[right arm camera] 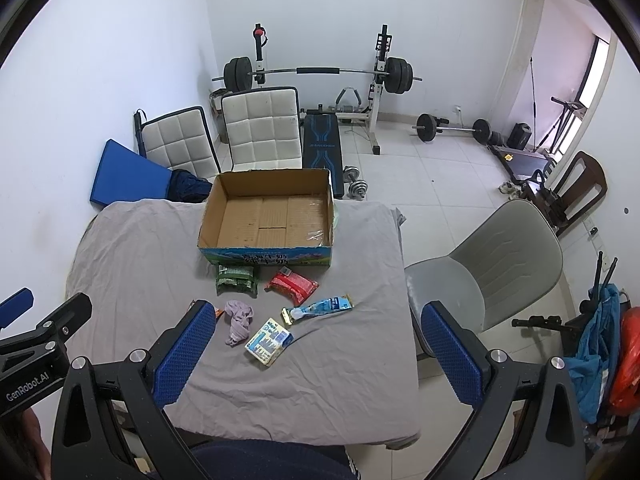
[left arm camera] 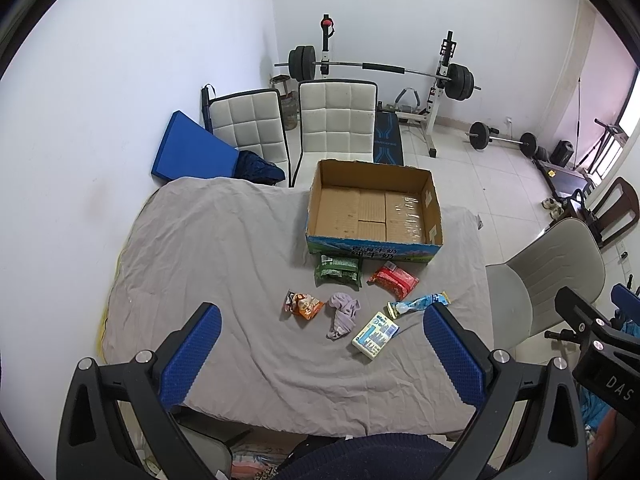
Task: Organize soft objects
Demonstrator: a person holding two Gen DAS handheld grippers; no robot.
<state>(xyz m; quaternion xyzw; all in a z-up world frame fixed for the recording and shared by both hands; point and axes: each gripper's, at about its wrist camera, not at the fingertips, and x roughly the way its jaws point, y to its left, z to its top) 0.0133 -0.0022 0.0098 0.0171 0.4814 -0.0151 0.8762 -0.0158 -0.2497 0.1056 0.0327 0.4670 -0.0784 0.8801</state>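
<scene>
Packets (left arm camera: 338,271), sock (left arm camera: 343,314) and tissues (left arm camera: 374,335) strewn mid-tabletop (left arm camera: 208,248), before empty box (left arm camera: 374,246) at far edge. Left gripper (left arm camera: 320,354) and right gripper (right arm camera: 316,354) above near edge, jaws spread, holding nothing.

Left gripper (left arm camera: 320,354) gapes above the grey cloth (left arm camera: 200,264); six soft items lie before the cardboard box (left arm camera: 374,210).

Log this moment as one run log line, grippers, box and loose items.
left gripper: open, holding nothing | right gripper: open, holding nothing | cardboard box: nothing inside | six soft items on grey cloth, none boxed
</scene>
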